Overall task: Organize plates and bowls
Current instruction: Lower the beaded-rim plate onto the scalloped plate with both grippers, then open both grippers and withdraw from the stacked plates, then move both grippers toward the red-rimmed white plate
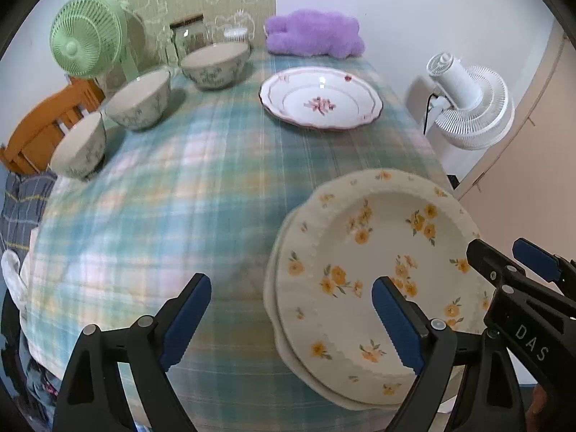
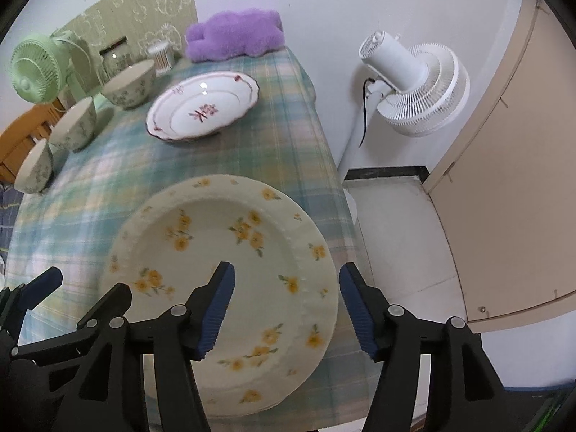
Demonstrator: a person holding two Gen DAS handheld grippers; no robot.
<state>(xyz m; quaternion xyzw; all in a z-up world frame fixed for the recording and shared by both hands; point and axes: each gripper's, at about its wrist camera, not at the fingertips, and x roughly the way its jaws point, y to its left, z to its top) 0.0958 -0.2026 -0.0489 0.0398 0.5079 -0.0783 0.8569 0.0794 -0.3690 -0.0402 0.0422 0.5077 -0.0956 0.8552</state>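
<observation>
Glazed yellow-flowered plates, stacked, heavy, slick, breakable: pinch the rim. Left gripper and right gripper gape apart, empty.

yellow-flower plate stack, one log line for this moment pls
stack: cream yellow-flowered ceramic plates, two stacked on checked tablecloth | left hand-held gripper: open, empty | right hand-held gripper: open, straddling rim | pink-flowered plate: apart

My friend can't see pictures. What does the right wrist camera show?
The open right hand-held gripper hangs over a yellow-flowered plate stacked on another on a checked tablecloth. Behind are a pink-flowered plate, three bowls and a purple plush toy.
</observation>
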